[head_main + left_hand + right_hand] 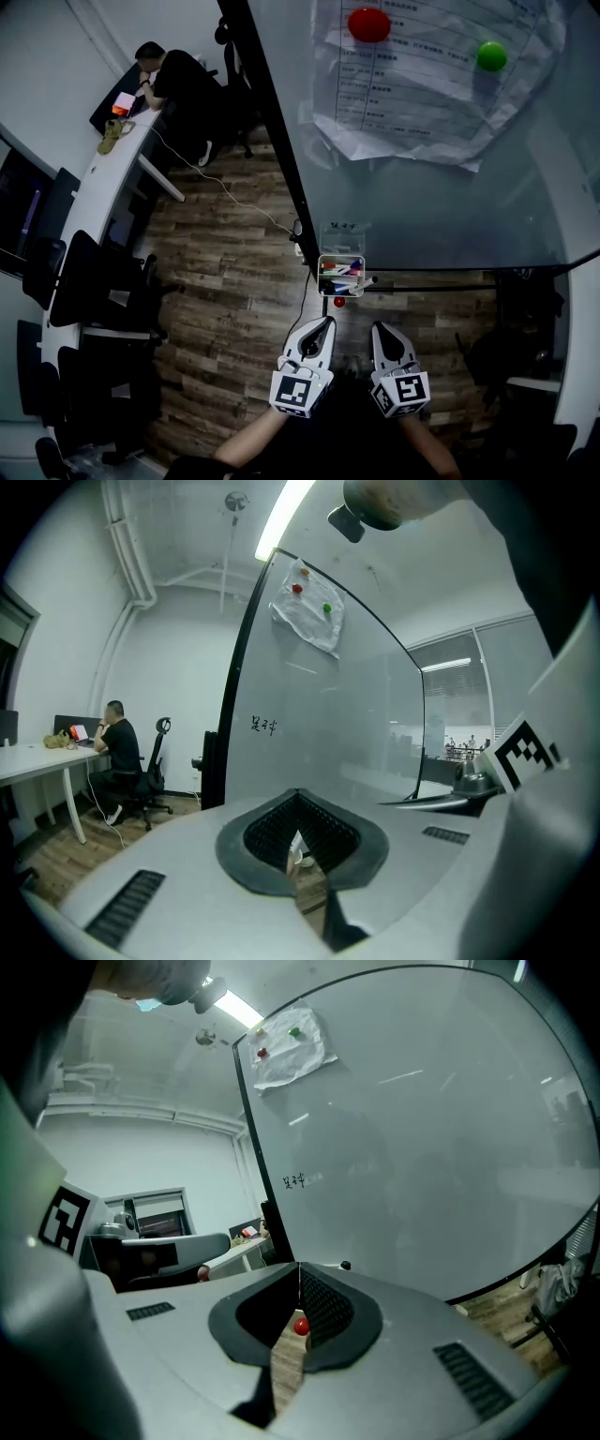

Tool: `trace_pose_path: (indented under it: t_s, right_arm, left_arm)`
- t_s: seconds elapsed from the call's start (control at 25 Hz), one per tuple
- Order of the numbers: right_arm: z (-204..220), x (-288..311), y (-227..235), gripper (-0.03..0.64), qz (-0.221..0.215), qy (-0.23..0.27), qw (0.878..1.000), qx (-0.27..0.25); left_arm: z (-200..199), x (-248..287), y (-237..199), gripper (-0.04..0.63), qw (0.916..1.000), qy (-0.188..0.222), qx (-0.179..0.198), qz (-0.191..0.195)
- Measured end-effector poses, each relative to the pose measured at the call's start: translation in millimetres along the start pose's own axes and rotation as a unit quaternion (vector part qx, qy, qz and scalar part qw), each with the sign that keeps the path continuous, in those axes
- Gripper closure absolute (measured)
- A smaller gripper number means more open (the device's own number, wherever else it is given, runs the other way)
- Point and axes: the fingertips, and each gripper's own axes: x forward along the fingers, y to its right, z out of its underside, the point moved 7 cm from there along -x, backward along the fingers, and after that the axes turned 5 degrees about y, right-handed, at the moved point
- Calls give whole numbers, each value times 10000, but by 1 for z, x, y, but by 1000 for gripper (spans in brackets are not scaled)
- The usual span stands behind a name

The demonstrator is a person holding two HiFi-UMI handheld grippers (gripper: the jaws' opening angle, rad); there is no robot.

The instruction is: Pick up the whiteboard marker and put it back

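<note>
Grey plastic left gripper (324, 326) and right gripper (379, 330): ribbed black pads pressed together, nothing between. Slim pale-barrelled whiteboard marker (360, 281) lies in clear rectangular plastic tray (323, 262) on glossy whiteboard (422, 206), ahead of both grippers.

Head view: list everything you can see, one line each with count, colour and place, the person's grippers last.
whiteboard: one, grey, right side
paper sheet: one, white, board's top
magnets: two, red and green, on the sheet
tray: one, clear, at the board's lower edge
markers: several, mixed colours, in the tray
small ball: one, red, below the tray
desk: one, white, far left
seated person: one, in black, at the desk
chairs: several, black, along the desk
left gripper: one, grey, bottom centre, shut, empty
right gripper: one, grey, beside it, shut, empty
</note>
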Motion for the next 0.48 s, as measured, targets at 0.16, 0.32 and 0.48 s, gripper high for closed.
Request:
trace_pose_path:
  t_s: [0.16, 0.32, 0.48]
  right_arm:
    - [2, 14, 2, 603, 145, 3, 9997, 174]
    - [5, 25, 5, 603, 225, -91, 9996, 117]
    - [6, 35, 8, 603, 341, -157, 9992, 129]
  left_arm:
    - [-1, 7, -12, 586, 9999, -7, -32, 114]
    - [0, 14, -19, 586, 9997, 30, -200, 168]
    - [3, 21, -23, 586, 9994, -18, -150, 306]
